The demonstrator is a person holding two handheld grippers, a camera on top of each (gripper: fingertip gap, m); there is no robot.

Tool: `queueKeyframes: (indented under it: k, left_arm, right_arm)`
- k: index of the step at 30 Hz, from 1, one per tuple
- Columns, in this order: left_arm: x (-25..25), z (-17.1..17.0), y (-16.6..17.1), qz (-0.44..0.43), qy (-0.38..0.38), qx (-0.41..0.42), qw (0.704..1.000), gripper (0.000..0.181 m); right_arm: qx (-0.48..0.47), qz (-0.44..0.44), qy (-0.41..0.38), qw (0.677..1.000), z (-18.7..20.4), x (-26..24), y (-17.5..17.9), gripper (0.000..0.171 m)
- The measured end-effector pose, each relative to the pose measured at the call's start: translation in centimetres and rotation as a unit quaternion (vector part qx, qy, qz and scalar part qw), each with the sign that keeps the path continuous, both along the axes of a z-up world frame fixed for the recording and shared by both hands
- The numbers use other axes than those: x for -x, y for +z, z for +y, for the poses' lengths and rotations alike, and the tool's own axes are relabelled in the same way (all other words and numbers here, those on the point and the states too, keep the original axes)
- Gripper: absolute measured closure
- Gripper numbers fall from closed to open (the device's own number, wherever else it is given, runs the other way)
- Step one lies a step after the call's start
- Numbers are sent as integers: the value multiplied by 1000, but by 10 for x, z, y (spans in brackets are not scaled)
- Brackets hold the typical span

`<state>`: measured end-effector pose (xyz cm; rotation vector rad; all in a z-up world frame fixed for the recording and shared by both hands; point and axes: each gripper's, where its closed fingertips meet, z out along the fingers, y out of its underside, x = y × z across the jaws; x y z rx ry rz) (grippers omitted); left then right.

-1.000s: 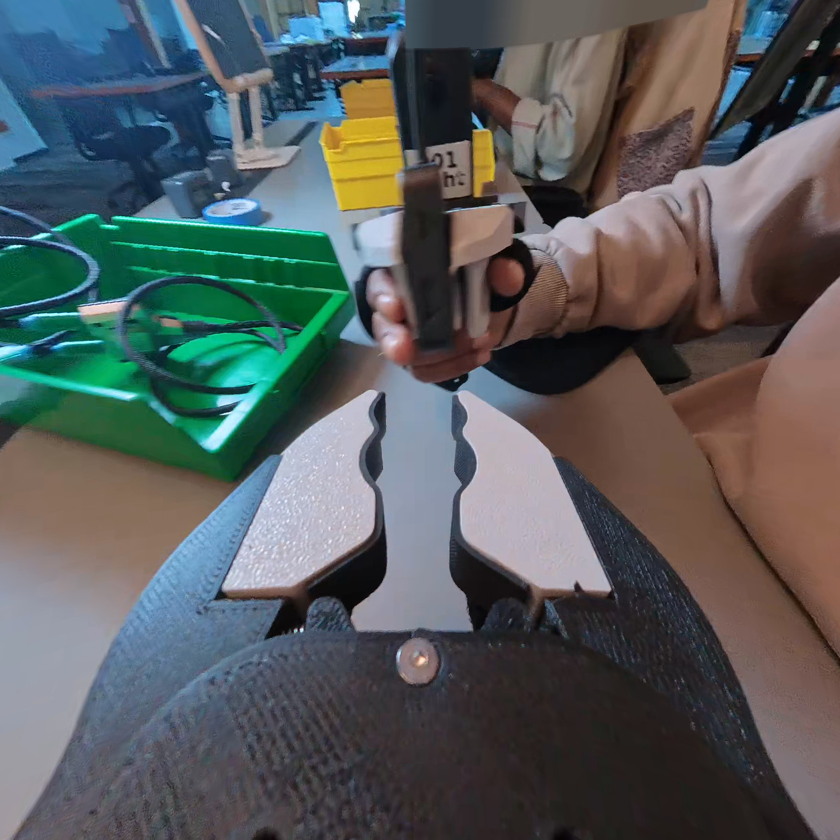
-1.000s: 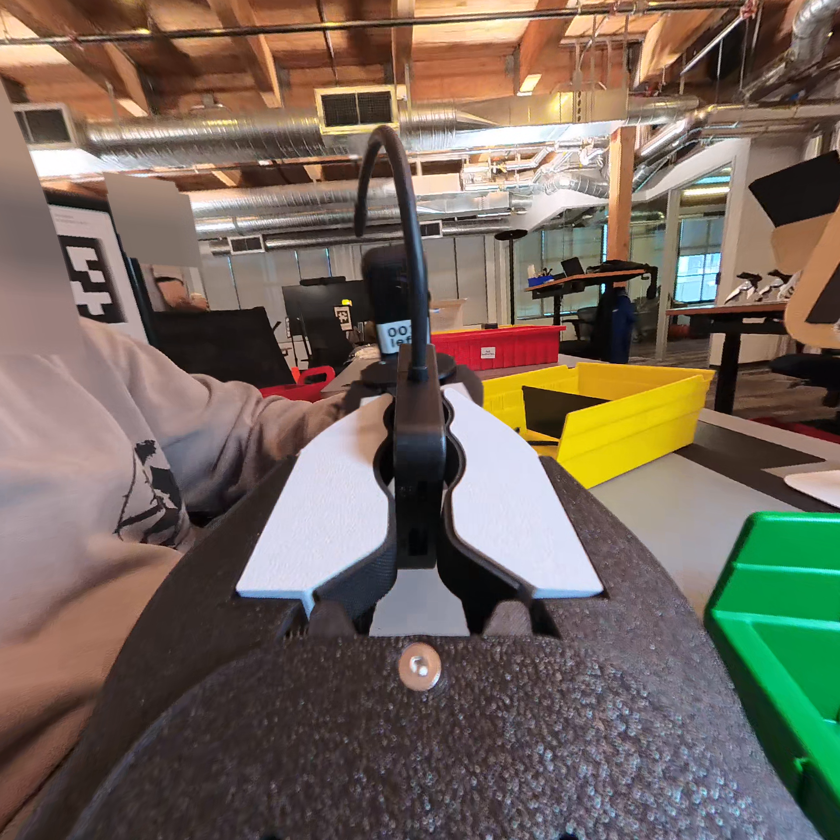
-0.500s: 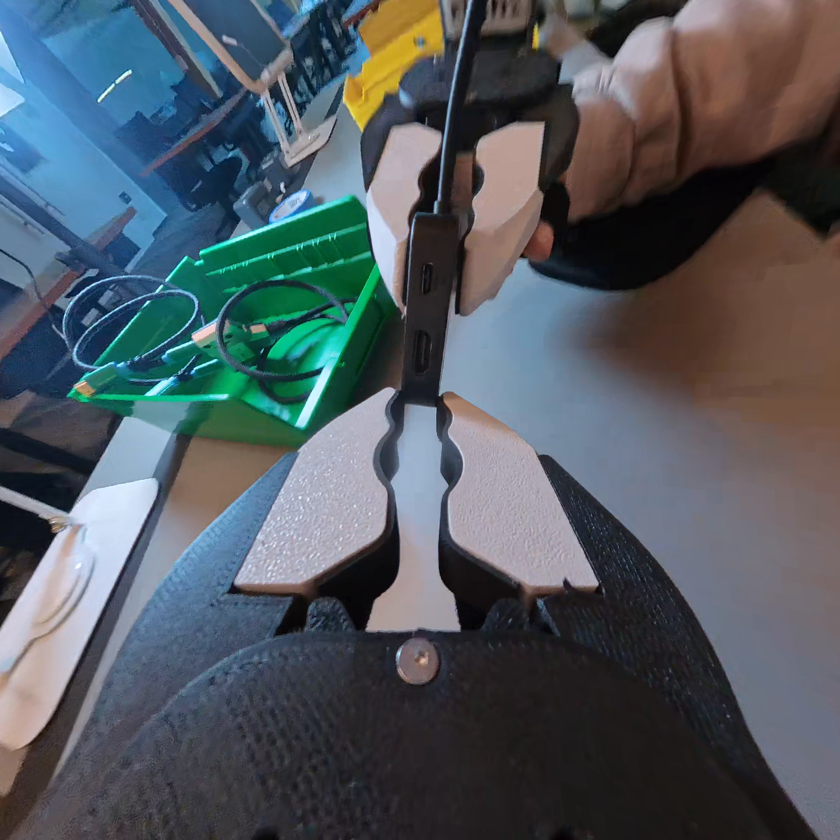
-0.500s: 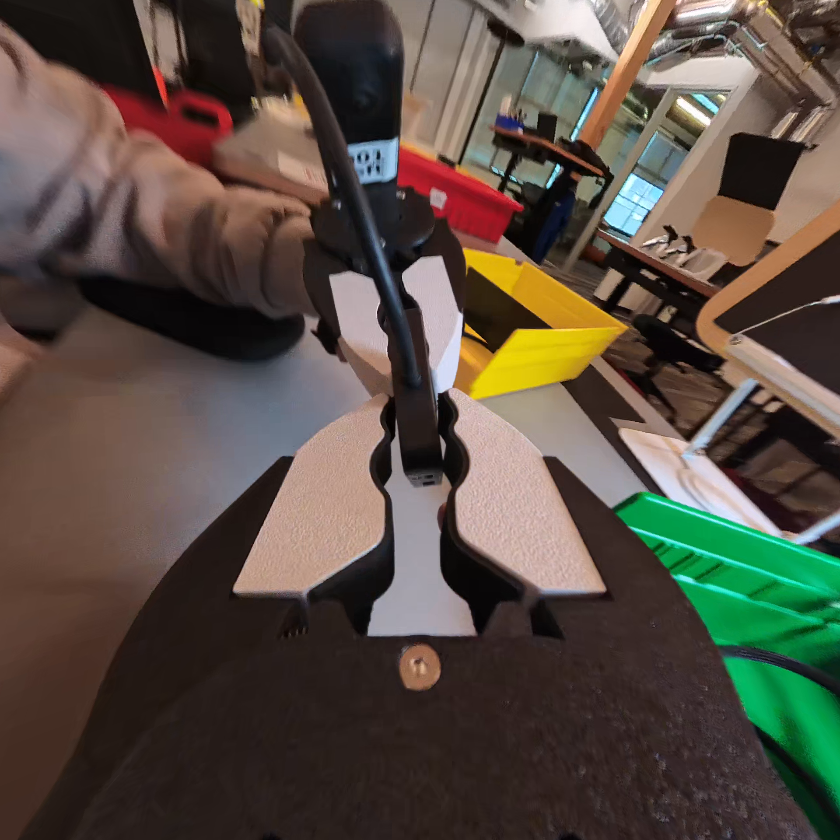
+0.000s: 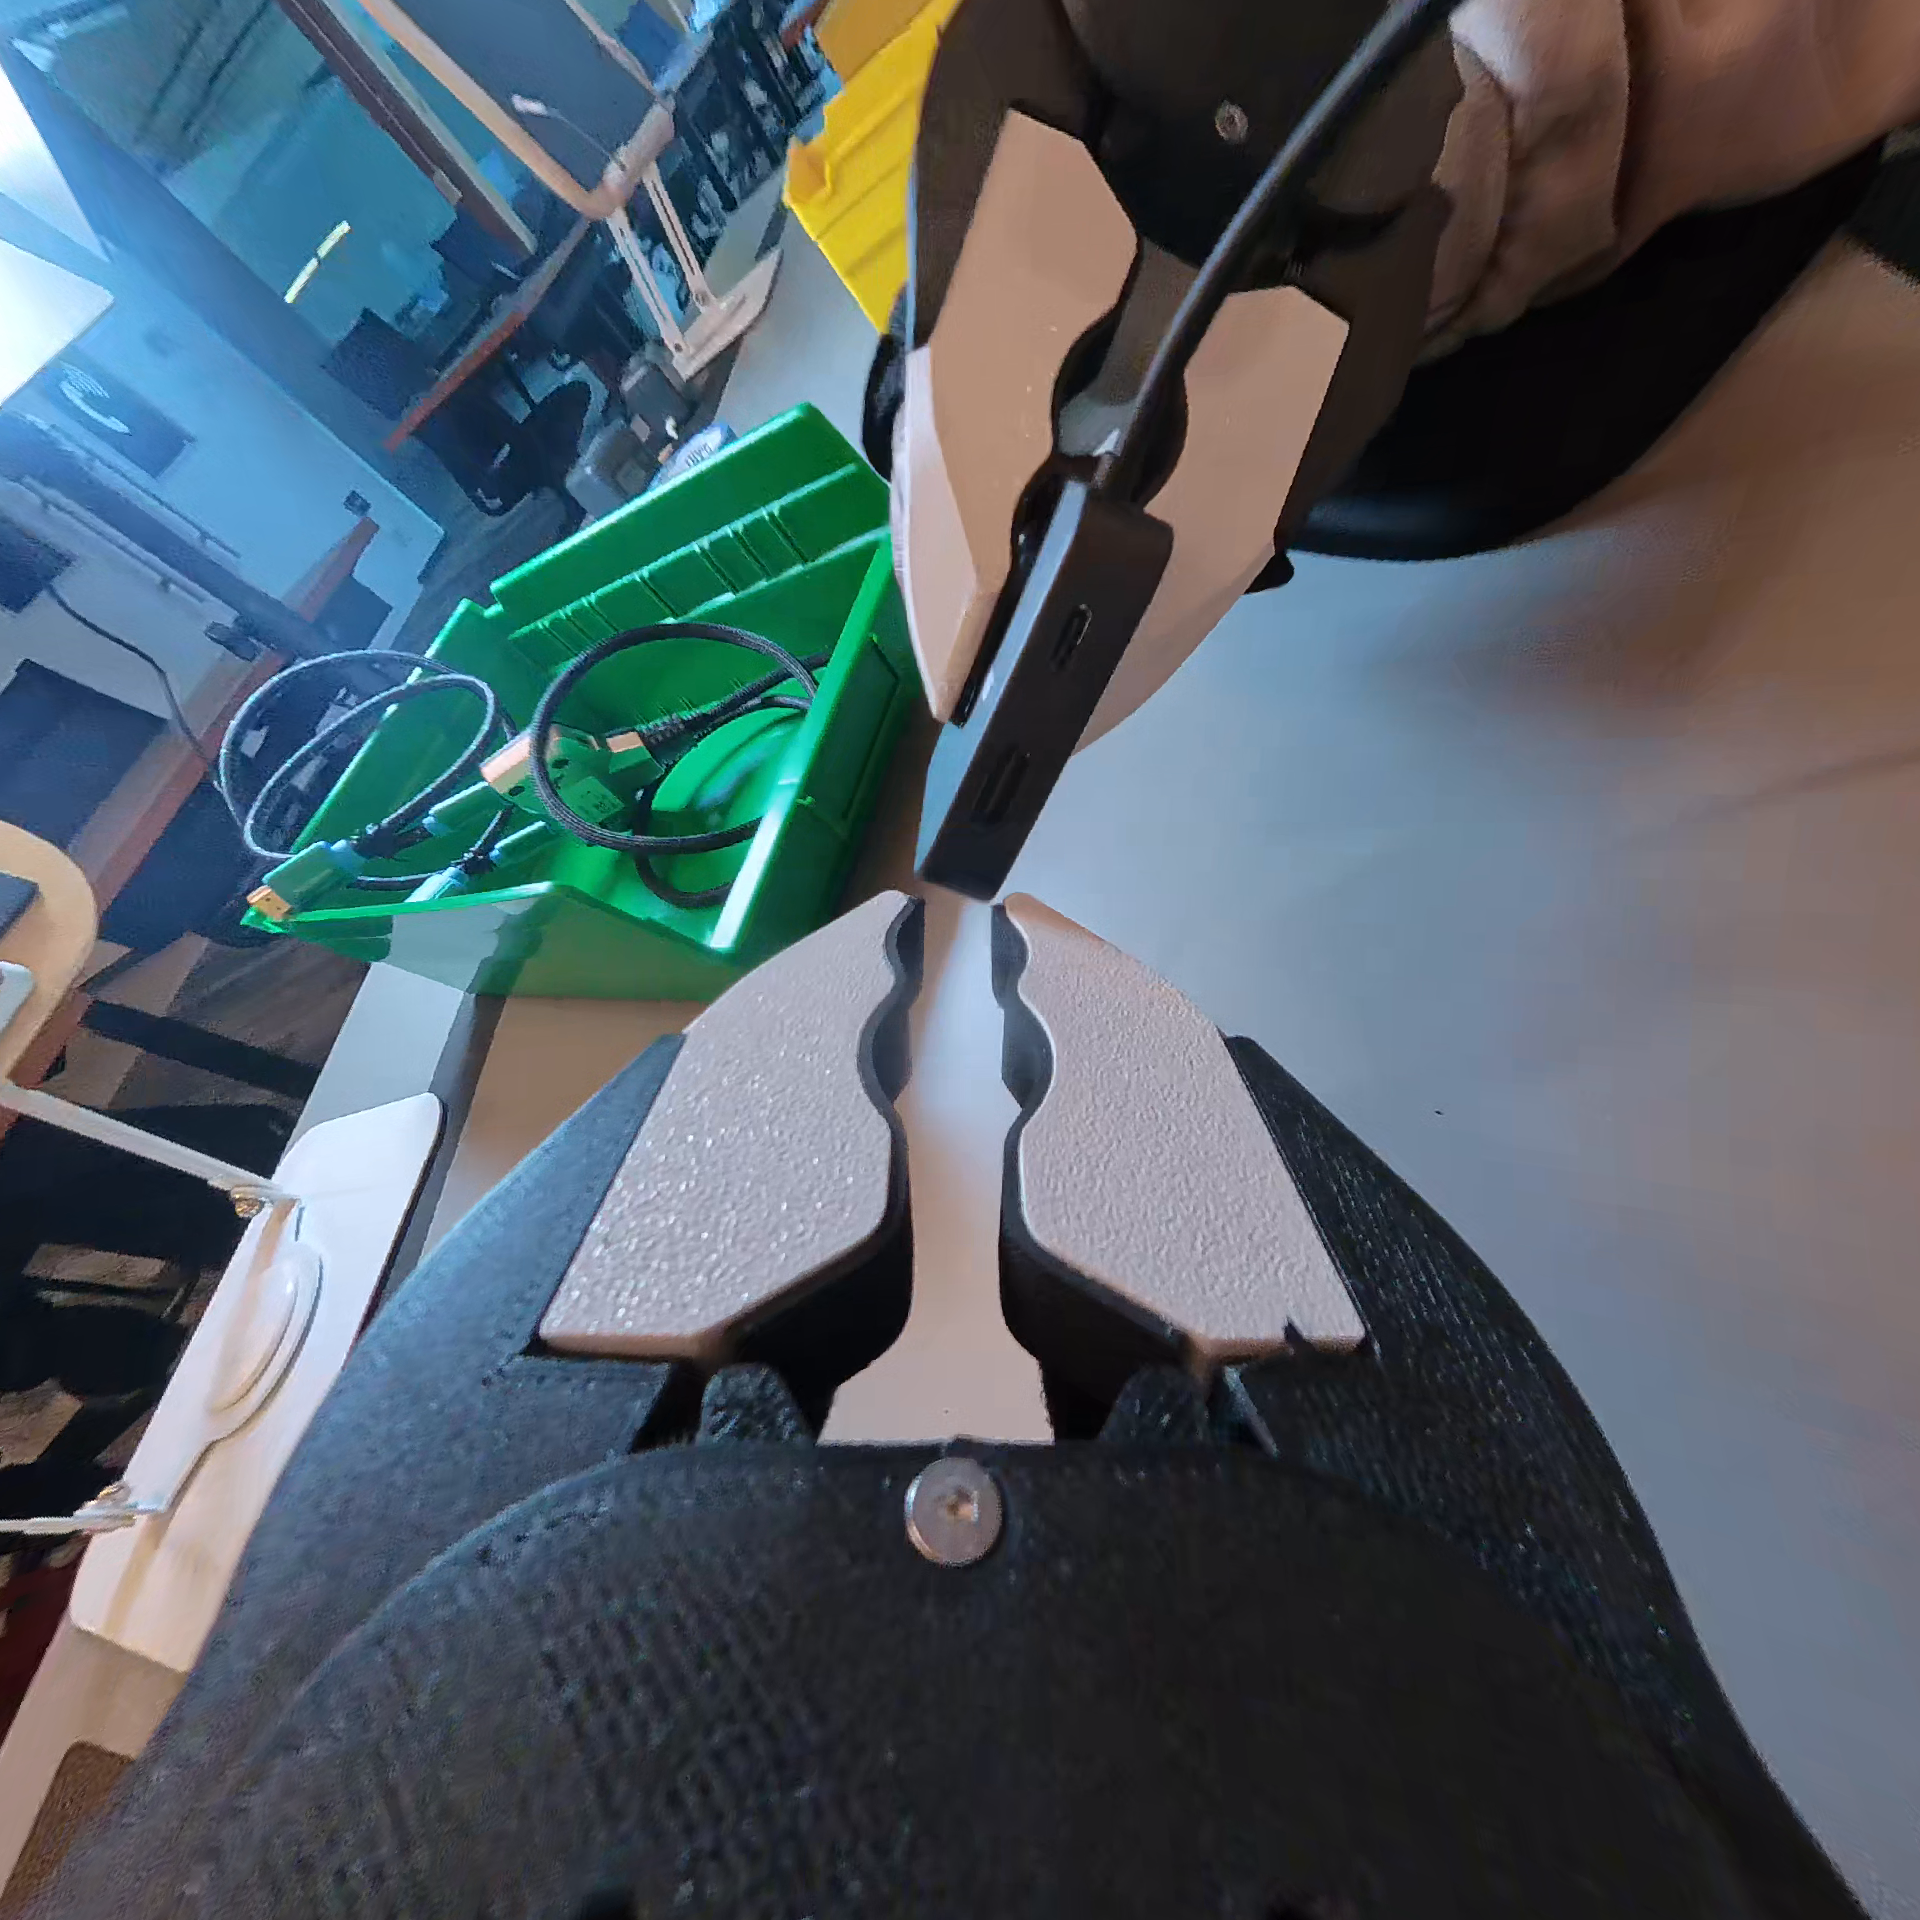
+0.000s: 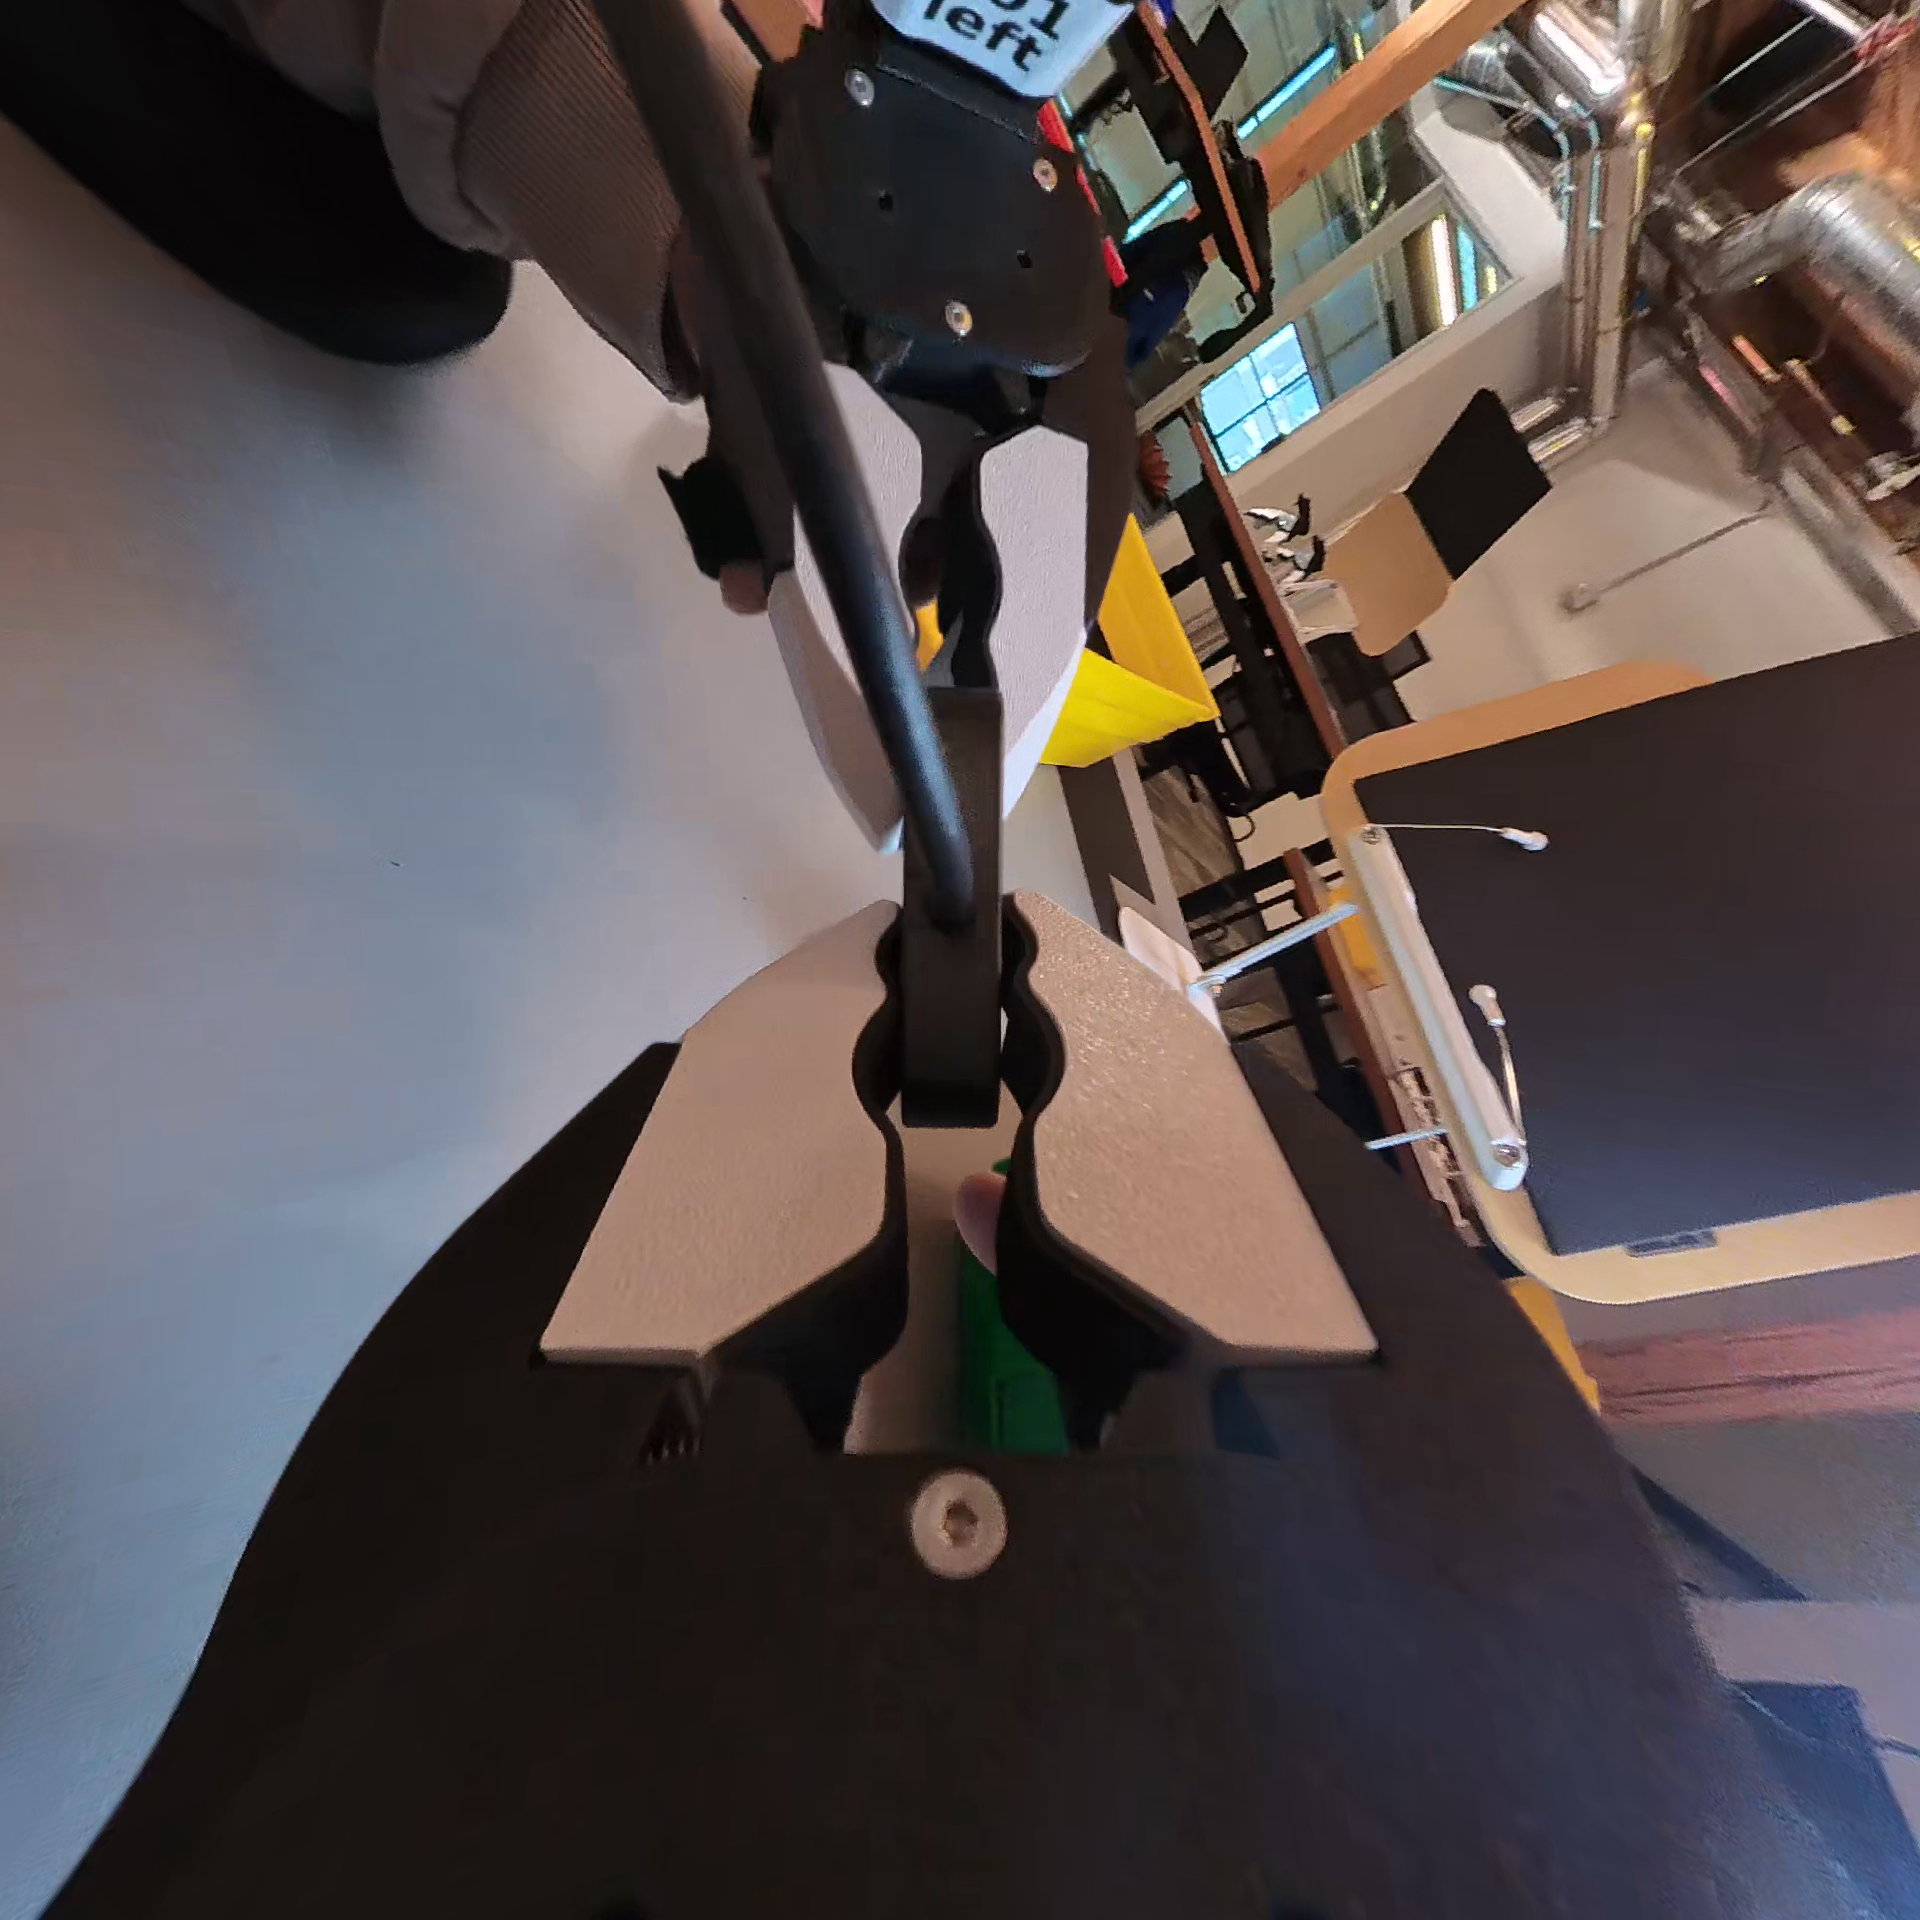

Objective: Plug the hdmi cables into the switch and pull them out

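Observation:
A flat black switch with ports along its edge hangs over the grey table, tilted. My right gripper is shut on its upper end, where its black cord leaves. In the right wrist view the right gripper clamps the switch and the cord arcs away. My left gripper is open by a narrow gap and empty, its tips right at the switch's free lower end; it also shows facing me in the right wrist view. Braided HDMI cables lie coiled in a green bin.
The green bin sits at the table's left edge, just left of both grippers. A yellow bin stands farther back. A white board base lies at the near left edge. Black wood-edged panels stand beside the table. A person's sleeve is at upper right. The tips of both grippers are at nearly the same place.
The right gripper has brought the switch down from upright to tilted, close to the left gripper. The left gripper's gap has narrowed and its tips have met the switch's lower end.

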<state>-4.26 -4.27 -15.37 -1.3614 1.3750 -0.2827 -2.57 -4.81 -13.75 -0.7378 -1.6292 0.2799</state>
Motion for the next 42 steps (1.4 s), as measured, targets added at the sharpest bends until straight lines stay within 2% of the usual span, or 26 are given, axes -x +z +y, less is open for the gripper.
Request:
queueKeyframes:
  k: [4, 7, 10, 12, 15, 17, 19, 20, 23, 24, 25, 26, 28, 32, 35, 38, 42]
  left_arm:
    - [34, 16, 26, -35, 45, -5, 998, 161]
    - [95, 41, 62, -43, 149, -27, 988, 157]
    - [170, 61, 70, -14, 252, 44, 967, 152]
    - [211, 65, 55, 51, 280, 95, 954, 154]
    - [265, 60, 13, 219, 287, 155, 920, 155]
    - [295, 45, -22, 349, 261, 201, 877, 156]
    - [325, 29, -50, 474, 238, 240, 813, 154]
    - [332, 23, -61, 506, 226, 265, 789, 152]
    - [339, 11, -86, 549, 196, 319, 747, 148]
    - [340, 10, -91, 554, 191, 332, 739, 153]
    - [341, 8, -92, 558, 190, 347, 729, 167]
    - [340, 12, -91, 550, 198, 352, 732, 168]
    - [327, 16, -82, 492, 212, 378, 755, 171]
    - [306, 28, -32, 385, 262, 373, 803, 173]
    - [279, 15, 4, 326, 275, 392, 815, 174]
    - [251, 8, 34, 307, 293, 358, 831, 174]
    - [196, -11, 48, 245, 289, 366, 850, 174]
  right_arm:
    - [23, 47, -25, 998, 13, -8, 19, 157]
    - [45, 74, -46, 995, 29, -17, 30, 157]
    - [72, 83, -56, 992, 39, -22, 30, 156]
    - [81, 81, -56, 992, 41, -23, 27, 157]
    - [81, 69, -54, 993, 40, -20, 23, 157]
    - [90, 56, -47, 993, 37, -18, 18, 157]
    - [99, 46, -43, 993, 35, -17, 14, 157]
    - [102, 42, -42, 993, 35, -17, 12, 157]
    - [109, 40, -44, 992, 37, -18, 11, 157]
    - [113, 39, -44, 992, 38, -18, 10, 157]
    - [116, 40, -46, 991, 39, -19, 10, 157]
    - [118, 42, -48, 991, 40, -20, 11, 157]
    - [122, 47, -50, 990, 43, -22, 12, 157]
    - [134, 65, -48, 988, 45, -26, 19, 157]
    - [141, 79, -47, 986, 46, -29, 25, 157]
    - [146, 91, -45, 984, 47, -31, 31, 157]
    - [150, 106, -46, 982, 47, -33, 38, 157]
